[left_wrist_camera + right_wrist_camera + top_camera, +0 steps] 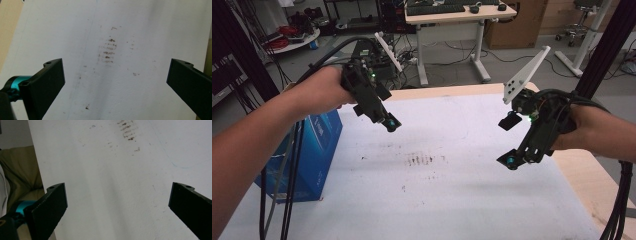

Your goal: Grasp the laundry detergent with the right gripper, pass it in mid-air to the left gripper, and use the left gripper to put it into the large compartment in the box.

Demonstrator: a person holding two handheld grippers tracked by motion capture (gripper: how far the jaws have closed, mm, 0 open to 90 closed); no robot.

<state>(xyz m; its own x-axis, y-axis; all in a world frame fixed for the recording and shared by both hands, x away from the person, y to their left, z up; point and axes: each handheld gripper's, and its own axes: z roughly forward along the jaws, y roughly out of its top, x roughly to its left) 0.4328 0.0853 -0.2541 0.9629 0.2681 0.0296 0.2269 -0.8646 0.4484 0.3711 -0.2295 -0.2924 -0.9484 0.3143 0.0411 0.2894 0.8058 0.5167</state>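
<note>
Across the middle of the high view lies the wide white-covered surface (452,200) with its pale wooden edge, and both grippers hang above it, touching nothing. At its left edge stands a blue cardboard box (312,155), with black cables hanging in front of it. Above the surface's left part, the left black two-jaw gripper (388,123) points down and to the right; its fingers (45,85) stand spread wide with bare surface between them. Well apart from it, over the right part, the right black two-jaw gripper (510,161) points down and to the left, its fingers (48,207) likewise spread wide and holding nothing. Between the two grippers lies a small patch of brown smudges (421,159) on the white cover.
</note>
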